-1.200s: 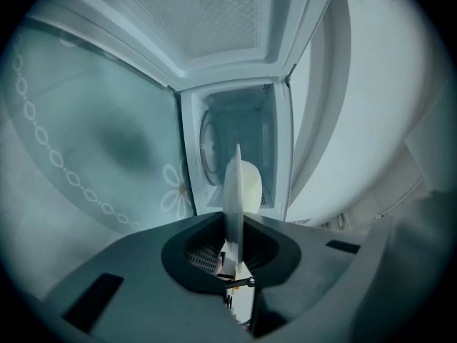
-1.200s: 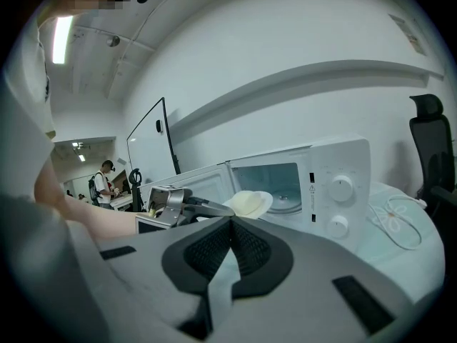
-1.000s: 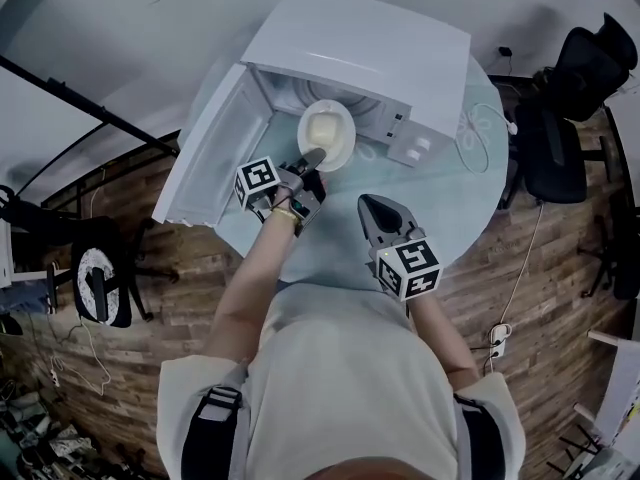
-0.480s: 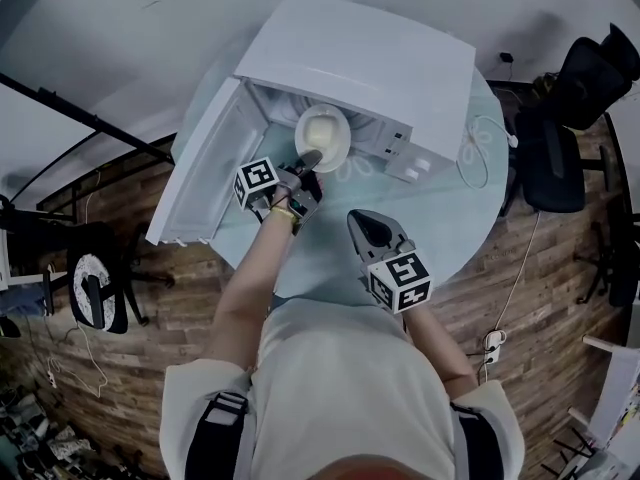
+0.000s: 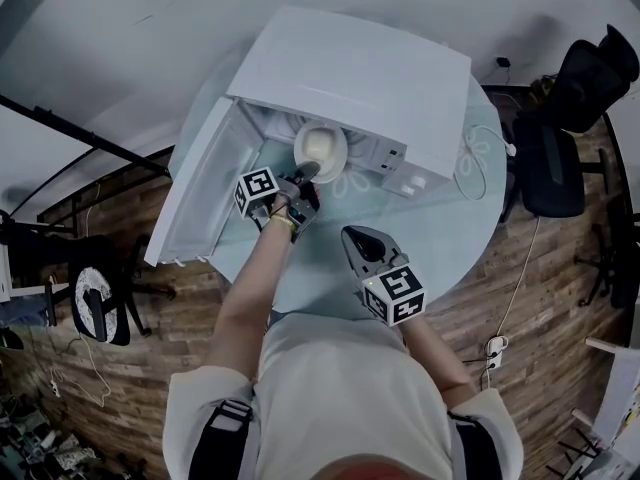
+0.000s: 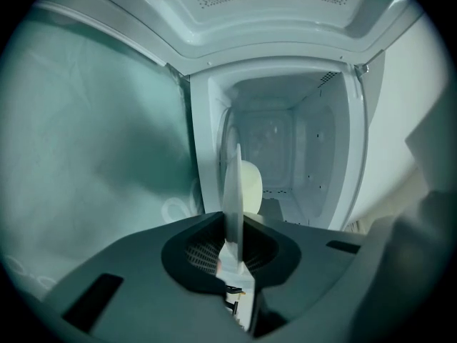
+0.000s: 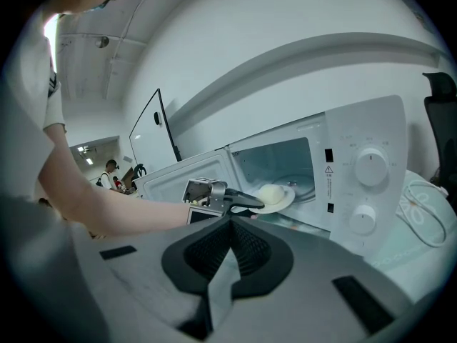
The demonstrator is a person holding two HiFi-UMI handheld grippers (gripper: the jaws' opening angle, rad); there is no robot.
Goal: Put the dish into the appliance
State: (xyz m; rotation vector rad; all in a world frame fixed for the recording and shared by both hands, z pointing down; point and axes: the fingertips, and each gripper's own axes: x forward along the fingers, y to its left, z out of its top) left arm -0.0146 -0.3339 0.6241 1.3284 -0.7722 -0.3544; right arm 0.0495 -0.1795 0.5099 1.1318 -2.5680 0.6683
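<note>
A white dish (image 5: 320, 146) with a pale lump of food on it sits at the mouth of the white microwave (image 5: 360, 78), whose door (image 5: 205, 183) hangs open to the left. My left gripper (image 5: 303, 175) is shut on the dish's near rim. In the left gripper view the dish (image 6: 233, 184) shows edge-on between the jaws, with the food (image 6: 250, 187) beside it and the lit cavity (image 6: 285, 156) straight ahead. The right gripper view shows the dish (image 7: 277, 195) level, just inside the opening. My right gripper (image 5: 362, 243) hangs over the table, jaws together, holding nothing.
The microwave stands on a round glass table (image 5: 330, 258). Its two knobs (image 7: 371, 166) are on the panel right of the opening. A white cable (image 5: 480, 158) lies looped on the table's right side. A black office chair (image 5: 560, 148) stands beyond that edge.
My left gripper has carried the dish a little further forward and lower, into the microwave's opening. The right gripper has stayed over the table, still shut.
</note>
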